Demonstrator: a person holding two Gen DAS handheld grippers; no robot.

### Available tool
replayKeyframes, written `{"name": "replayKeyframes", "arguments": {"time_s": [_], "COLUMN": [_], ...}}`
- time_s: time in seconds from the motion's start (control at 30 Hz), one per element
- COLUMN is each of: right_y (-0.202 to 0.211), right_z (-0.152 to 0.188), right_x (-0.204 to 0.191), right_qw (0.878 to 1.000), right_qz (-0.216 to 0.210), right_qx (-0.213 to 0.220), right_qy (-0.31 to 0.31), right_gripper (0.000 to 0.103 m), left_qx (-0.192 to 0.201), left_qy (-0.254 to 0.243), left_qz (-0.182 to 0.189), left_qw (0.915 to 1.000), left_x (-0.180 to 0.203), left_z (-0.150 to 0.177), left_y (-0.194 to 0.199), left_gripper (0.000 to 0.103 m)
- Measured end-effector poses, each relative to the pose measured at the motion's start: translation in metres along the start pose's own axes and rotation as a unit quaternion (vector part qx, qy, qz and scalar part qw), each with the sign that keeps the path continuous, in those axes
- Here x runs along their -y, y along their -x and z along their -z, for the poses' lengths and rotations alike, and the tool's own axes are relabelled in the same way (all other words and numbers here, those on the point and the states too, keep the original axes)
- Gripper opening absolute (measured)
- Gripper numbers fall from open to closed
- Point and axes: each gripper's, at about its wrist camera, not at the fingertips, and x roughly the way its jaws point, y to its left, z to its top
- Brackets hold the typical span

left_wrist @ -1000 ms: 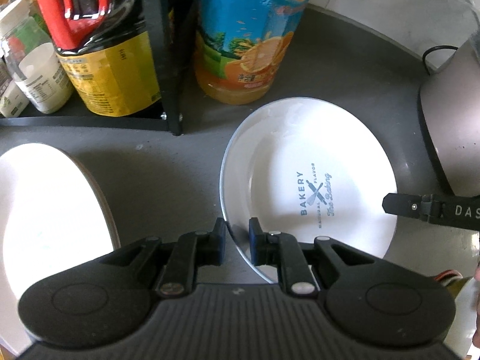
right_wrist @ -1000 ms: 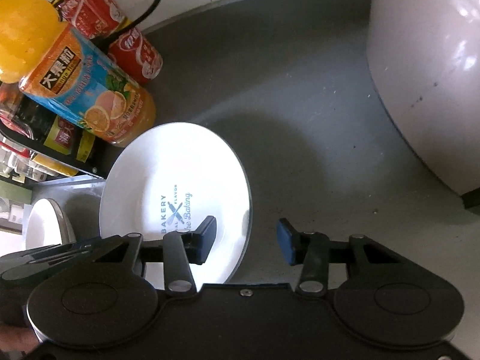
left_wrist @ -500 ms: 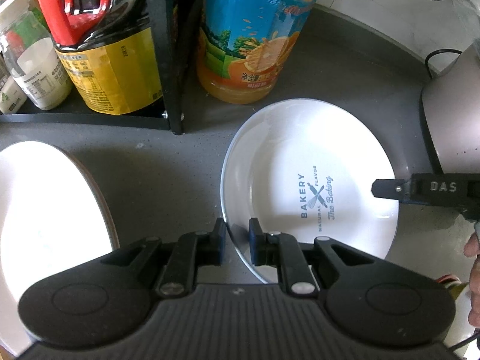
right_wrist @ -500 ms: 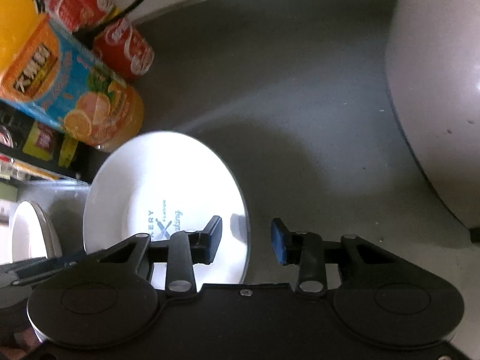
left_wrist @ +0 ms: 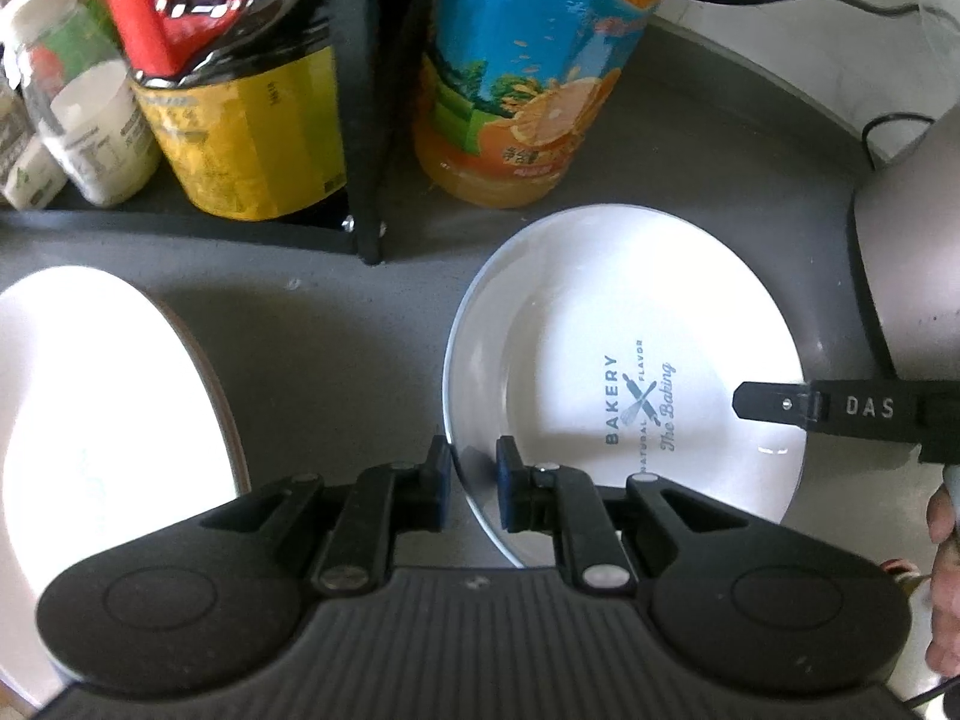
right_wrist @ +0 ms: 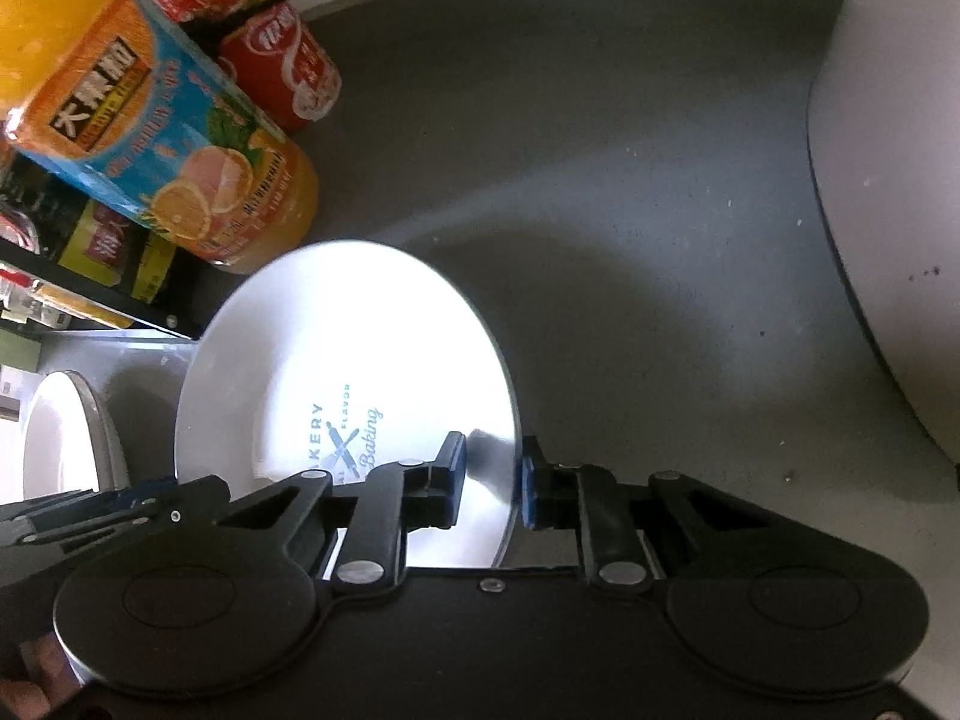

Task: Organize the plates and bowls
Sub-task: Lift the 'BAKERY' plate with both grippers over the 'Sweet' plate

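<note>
At the far left, a second white plate (left_wrist: 90, 420) is lying flat on the grey counter (left_wrist: 336, 348), well apart from the work. Next to the right, the left gripper (left_wrist: 471, 483) is pinching the near-left rim of the printed plate (left_wrist: 600, 324), its fingers narrow with the rim between them. That plate is sitting on the counter just in front of the juice bottle (left_wrist: 522, 78), with the black rack (left_wrist: 360, 120) of sauce bottles off to its left. Further right, the right gripper (right_wrist: 489, 480) has just been closing its fingers and is now clamping the opposite rim. A white appliance (right_wrist: 888, 180) is standing at the right edge.

The risks seem to be these. The glazed rim is looking smooth and thin, so either grip may be slipping once the plate is lifting. If the two hands are rising unevenly, the plate could be tilting and sliding free. Any swing away from the person is likely knocking the bottle, and the soda cans (right_wrist: 264, 42) behind it.
</note>
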Motion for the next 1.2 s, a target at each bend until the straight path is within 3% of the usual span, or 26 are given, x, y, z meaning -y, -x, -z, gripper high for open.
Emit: {"name": "replayKeyframes", "arguments": {"time_s": [0.43,0.8,1.2], "right_y": [0.026,0.049,0.062], "right_z": [0.012,0.033,0.043], "right_x": [-0.015,-0.029,-0.070], "right_qw": [0.999,0.996,0.992], "right_qz": [-0.018,-0.063,-0.088], "right_qx": [0.027,0.051,0.073], "right_qy": [0.020,0.021,0.053], "right_gripper": [0.013,0.011,0.011], "left_qx": [0.025,0.054,0.085], "left_qy": [0.016,0.044,0.077], "left_qz": [-0.001,0.008,0.003], "left_qw": [0.9996,0.9975,0.9934], "left_x": [-0.016,-0.041,-0.075], "left_z": [0.003,0.012,0.026], "left_y": [0.028,0.063,0.107], "left_gripper": [0.013,0.011,0.011]}}
